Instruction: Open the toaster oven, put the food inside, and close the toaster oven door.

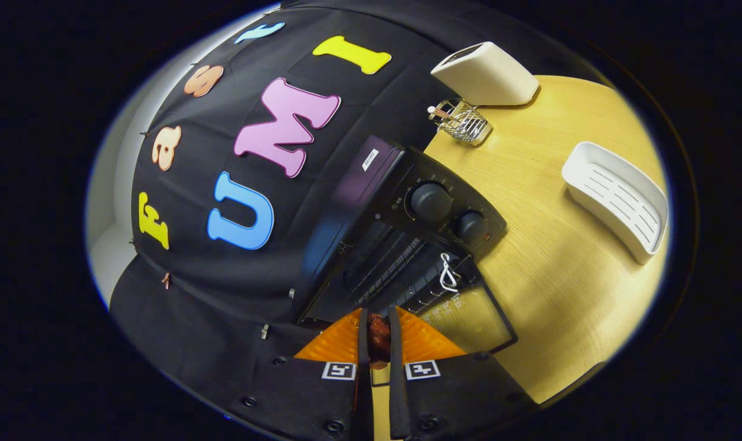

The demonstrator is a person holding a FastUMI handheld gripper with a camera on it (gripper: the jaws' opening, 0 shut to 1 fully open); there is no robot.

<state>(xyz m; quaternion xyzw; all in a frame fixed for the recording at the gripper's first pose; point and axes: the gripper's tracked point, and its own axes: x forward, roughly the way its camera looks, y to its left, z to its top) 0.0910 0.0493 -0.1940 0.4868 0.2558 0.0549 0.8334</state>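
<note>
Claw [379, 334] clamps glossy reddish-brown food [379, 335] (toaster oven [407, 245] open).

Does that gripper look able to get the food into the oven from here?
Probably yes. The gripper is shut on the food, the oven door hangs open, and the dark opening lies just ahead of the fingers with nothing between.

Food [380, 335] mostly hidden between fingers [363, 343]; toaster oven [401, 245] interior dark
</note>
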